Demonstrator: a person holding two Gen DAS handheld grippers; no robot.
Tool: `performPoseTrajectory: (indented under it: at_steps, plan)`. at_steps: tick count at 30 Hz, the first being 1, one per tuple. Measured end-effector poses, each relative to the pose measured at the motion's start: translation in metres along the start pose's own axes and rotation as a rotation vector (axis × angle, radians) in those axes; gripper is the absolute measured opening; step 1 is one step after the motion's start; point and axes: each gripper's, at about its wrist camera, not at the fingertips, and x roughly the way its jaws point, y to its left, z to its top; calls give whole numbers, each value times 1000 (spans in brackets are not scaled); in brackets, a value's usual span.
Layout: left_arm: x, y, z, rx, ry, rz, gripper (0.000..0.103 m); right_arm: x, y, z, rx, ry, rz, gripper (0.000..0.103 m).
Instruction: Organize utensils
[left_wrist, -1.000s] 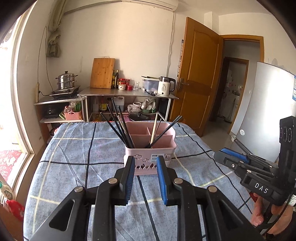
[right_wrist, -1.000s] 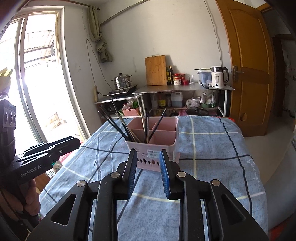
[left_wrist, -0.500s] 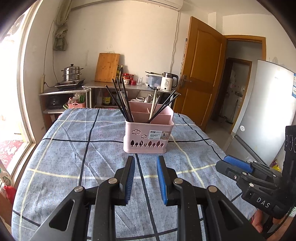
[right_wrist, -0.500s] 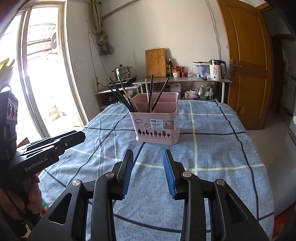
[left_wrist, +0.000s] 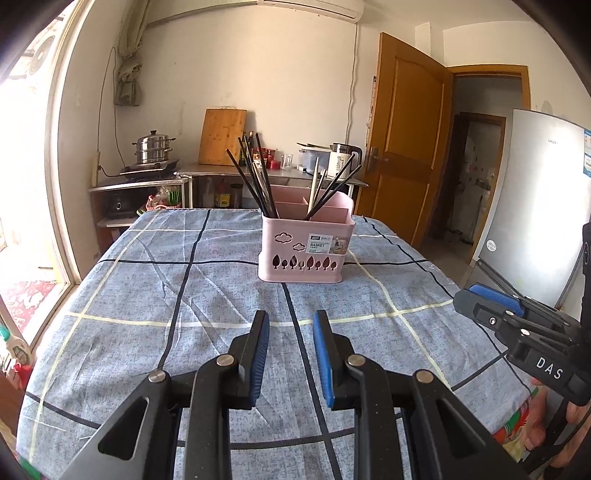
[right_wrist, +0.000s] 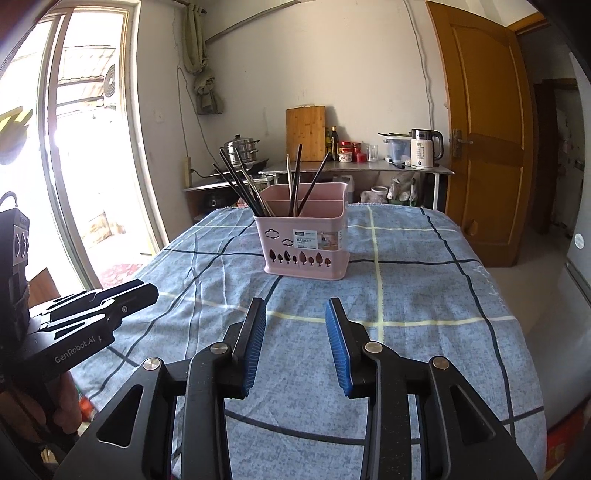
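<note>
**On the checked cloth, both grippers empty and back from the basket**

In the centre of both wrist views stands the pink basket, upright on the blue checked tablecloth and well beyond the fingertips. Black chopsticks fan out of its left compartment; a pale stick and further dark chopsticks lean in the compartment to the right of it. How the back of the basket is divided cannot be made out.

At the bottom of its own view, the left gripper has its blue pads a narrow gap apart, with only cloth showing between them. The right gripper, low in its frame, stands wider; its jaws have just been opening, and nothing lies between them either. Each tool also shows at the edge of the other's view, held low at the near end of the table.

No loose utensil shows on the cloth, so the sorting looks finished or close to it. All that seems left, as a guess, is perhaps moving the pale stick apart from the dark ones.
</note>
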Motion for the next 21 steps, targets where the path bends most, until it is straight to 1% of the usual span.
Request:
performPoseTrajectory:
  at_steps: [4,8,21]
  plan:
    - [1,0,-7,-4,-11,-19,24,2,3,-9,-13,1,-9,36]
    - [3,-1,-13,3,-15,-1,24,2,4,-13,-14,7,-20,37]
    - [3,-5,-20,15,-14,-3,24,0,5,-15,-12,-3,-34,38]
